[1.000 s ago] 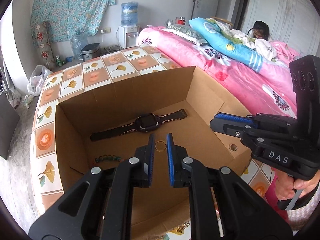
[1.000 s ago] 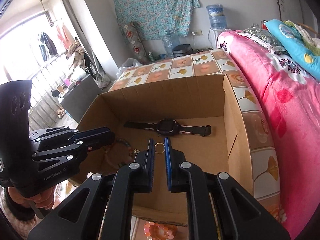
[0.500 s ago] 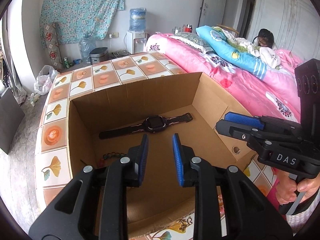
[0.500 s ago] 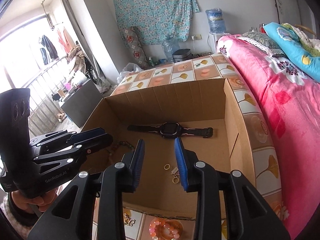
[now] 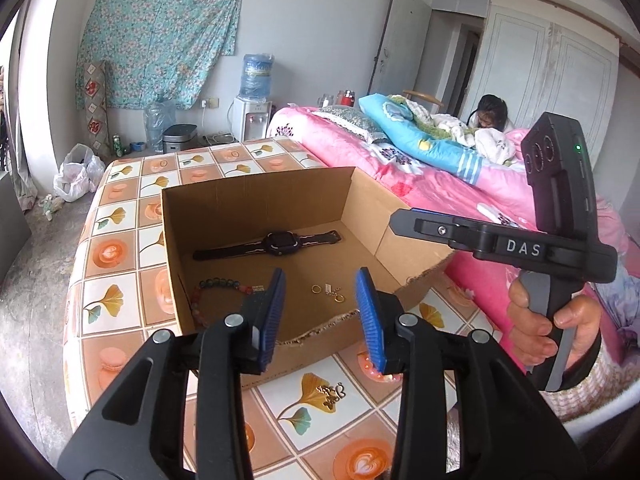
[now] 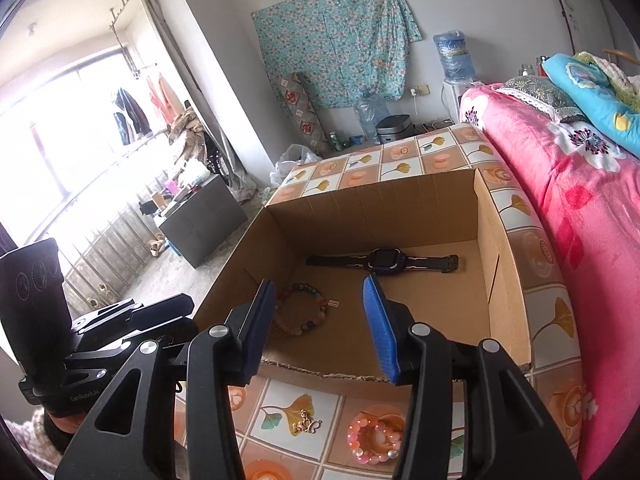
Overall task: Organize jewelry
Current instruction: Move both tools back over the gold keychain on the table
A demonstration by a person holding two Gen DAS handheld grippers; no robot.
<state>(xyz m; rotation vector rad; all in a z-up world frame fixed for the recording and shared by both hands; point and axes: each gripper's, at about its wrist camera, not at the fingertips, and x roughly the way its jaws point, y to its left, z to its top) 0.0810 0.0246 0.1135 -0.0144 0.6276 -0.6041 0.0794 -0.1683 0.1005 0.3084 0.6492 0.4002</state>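
Looking at the closest part first, the first child asks, "What are the tongs doing?"

"The left gripper (image 5: 320,280) and the right gripper (image 6: 319,284) are both spread apart," says the second child. "Their jaws have just been opening, and nothing is between them. They pinch nothing."

"What lies closest to them?"

"A gold charm (image 6: 306,422) and a pink bracelet (image 6: 374,438). They sit on the table (image 6: 400,168), outside the box (image 6: 508,280), just in front of its torn near edge. They are low down, closer to the person than the tips of the tongs."

"Which hand is nearer?"

"The pink bracelet lies to the right side, so the right one looks nearer to it. The charm sits almost under the middle of both. It is too small to tell which way its long side points."

"So the tongs must come back and down?"

"It looks that way, because both tongs point over those two things and into the box."

"What is farther away, inside the box?"

"A bead bracelet (image 6: 300,314) on the left, small gold rings (image 5: 328,292) near the middle, and behind them a black watch (image 6: 380,260) lying flat, its strap stretched from side to side by the far wall."
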